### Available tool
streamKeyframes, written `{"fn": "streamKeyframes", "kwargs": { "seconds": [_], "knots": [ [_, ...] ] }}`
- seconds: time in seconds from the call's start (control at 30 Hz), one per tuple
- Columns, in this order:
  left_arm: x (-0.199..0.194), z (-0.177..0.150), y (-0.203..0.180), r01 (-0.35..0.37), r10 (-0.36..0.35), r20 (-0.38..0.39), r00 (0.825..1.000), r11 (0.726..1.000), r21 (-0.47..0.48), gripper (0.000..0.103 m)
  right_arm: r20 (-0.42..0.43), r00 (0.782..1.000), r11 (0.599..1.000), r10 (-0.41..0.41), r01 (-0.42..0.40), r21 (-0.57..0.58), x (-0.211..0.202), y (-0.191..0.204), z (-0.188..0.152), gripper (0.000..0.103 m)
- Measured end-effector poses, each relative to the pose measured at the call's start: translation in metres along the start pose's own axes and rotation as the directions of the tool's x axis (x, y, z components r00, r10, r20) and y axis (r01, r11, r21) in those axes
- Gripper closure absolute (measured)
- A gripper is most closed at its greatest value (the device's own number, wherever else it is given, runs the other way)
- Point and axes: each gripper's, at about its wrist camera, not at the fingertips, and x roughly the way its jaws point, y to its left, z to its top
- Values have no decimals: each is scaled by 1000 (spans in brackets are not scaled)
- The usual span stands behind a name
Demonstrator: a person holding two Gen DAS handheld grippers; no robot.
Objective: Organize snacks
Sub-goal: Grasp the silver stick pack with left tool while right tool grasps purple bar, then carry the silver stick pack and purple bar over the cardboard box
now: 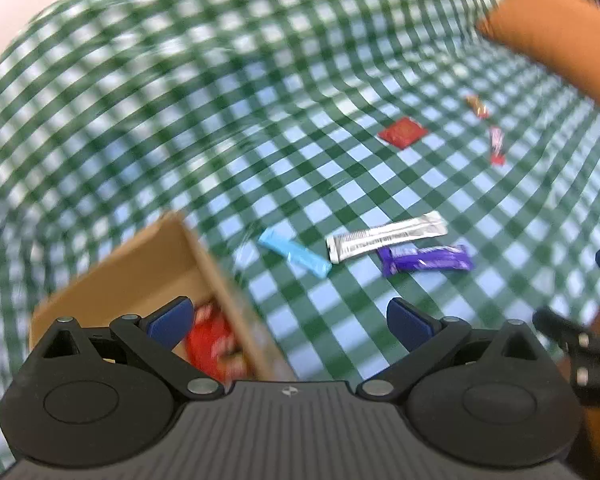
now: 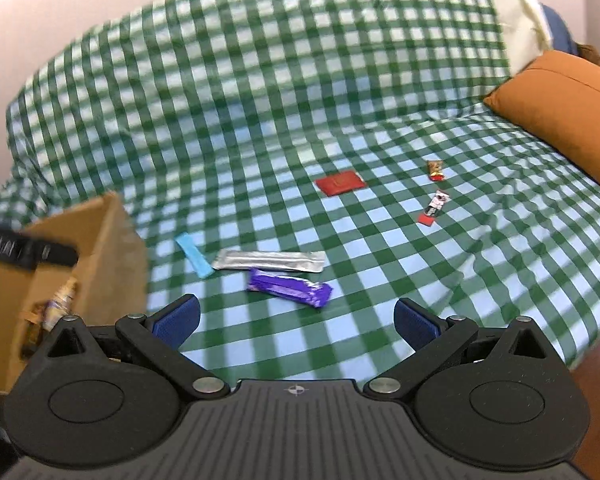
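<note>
Cardboard box [image 1: 140, 276]: red packet [image 1: 212, 344] left-view only | both grippers [image 1: 292, 320] [image 2: 296, 320] wide, empty

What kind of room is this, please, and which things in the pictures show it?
Probably a bedroom. The snacks lie on a bed under a green checked cover, with an orange pillow at its head and a plain wall close behind it. A cardboard box stands on the cover too.

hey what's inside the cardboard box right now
Inside the cardboard box the right wrist view shows a few brownish wrapped snacks, and the left wrist view a red packet. The box walls and both grippers hide the rest of the floor, so no full count.
</note>
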Motion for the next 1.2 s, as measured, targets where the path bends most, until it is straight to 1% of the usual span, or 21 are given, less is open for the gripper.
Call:
{"fn": "streamKeyframes", "kwargs": {
  "seconds": [0.1, 0.17, 0.2, 0.3, 0.37, 0.43, 0.5, 0.57, 0.63, 0.7, 0.73, 0.77, 0.8, 0.83, 0.87, 0.9, 0.93, 0.97, 1.03, 1.13, 1.2],
  "knots": [
    [53, 26, -18, 35, -32, -25, 999, 991, 128, 0, -74, 997, 997, 25, -30, -67, 50, -8, 5, 0],
    [92, 38, -33, 64, -51, -63, 997, 970, 234, 0, -120, 992, 993, 47, -60, -101, 83, -12, 7, 0],
    [113, 42, -41, 71, -50, -82, 995, 955, 287, 0, -137, 989, 991, 53, -70, -115, 97, -13, 8, 0],
    [161, 48, -58, 81, -34, -124, 992, 914, 398, 0, -194, 978, 980, 76, -109, -166, 139, -14, 8, 0],
    [183, 51, -66, 115, -54, -147, 988, 887, 447, 0, -223, 972, 974, 78, -123, -193, 163, -13, 8, 0],
    [204, 54, -71, 162, -85, -176, 981, 857, 489, 0, -252, 963, 963, 95, -153, -221, 185, -11, 10, 0],
    [220, 60, -73, 181, -101, -180, 979, 840, 512, 0, -266, 957, 950, 117, -187, -252, 198, -7, 12, 0],
    [231, 66, -73, 212, -131, -191, 973, 837, 504, 0, -273, 953, 934, 134, -214, -287, 211, -3, 14, 0],
    [242, 73, -71, 233, -150, -210, 966, 855, 462, 1, -281, 949, 921, 139, -229, -315, 220, -1, 17, 1],
    [246, 76, -68, 267, -187, -222, 957, 868, 418, 5, -297, 944, 912, 147, -245, -328, 227, 0, 17, 12],
    [245, 77, -68, 282, -205, -225, 952, 872, 399, 12, -291, 947, 911, 137, -236, -338, 228, 0, 17, 22],
    [245, 78, -66, 310, -233, -237, 943, 874, 375, 28, -272, 952, 908, 139, -232, -348, 225, -1, 17, 39],
    [242, 78, -62, 355, -280, -254, 926, 874, 331, 40, -261, 955, 905, 143, -233, -356, 223, -2, 19, 50],
    [241, 80, -60, 385, -314, -266, 912, 877, 287, 58, -265, 953, 903, 148, -239, -356, 221, -3, 21, 68],
    [237, 80, -59, 382, -315, -263, 912, 887, 260, 62, -271, 950, 908, 153, -244, -341, 219, -5, 22, 73],
    [235, 80, -58, 371, -310, -254, 916, 897, 241, 65, -269, 951, 912, 154, -242, -330, 215, -6, 23, 75],
    [232, 78, -55, 369, -315, -249, 916, 904, 214, 68, -262, 954, 917, 148, -231, -324, 210, -7, 22, 79],
    [230, 77, -51, 373, -326, -246, 913, 910, 182, 70, -255, 957, 922, 138, -218, -320, 202, -8, 19, 85],
    [221, 75, -43, 375, -340, -232, 911, 918, 126, 73, -239, 964, 935, 116, -188, -302, 192, -13, 18, 85],
    [198, 74, -31, 355, -337, -182, 924, 932, 72, 73, -202, 974, 959, 107, -154, -238, 168, -23, 18, 85],
    [176, 73, -22, 362, -353, -142, 925, 932, 38, 74, -181, 979, 975, 97, -129, -179, 153, -27, 17, 85]
  ]
}}
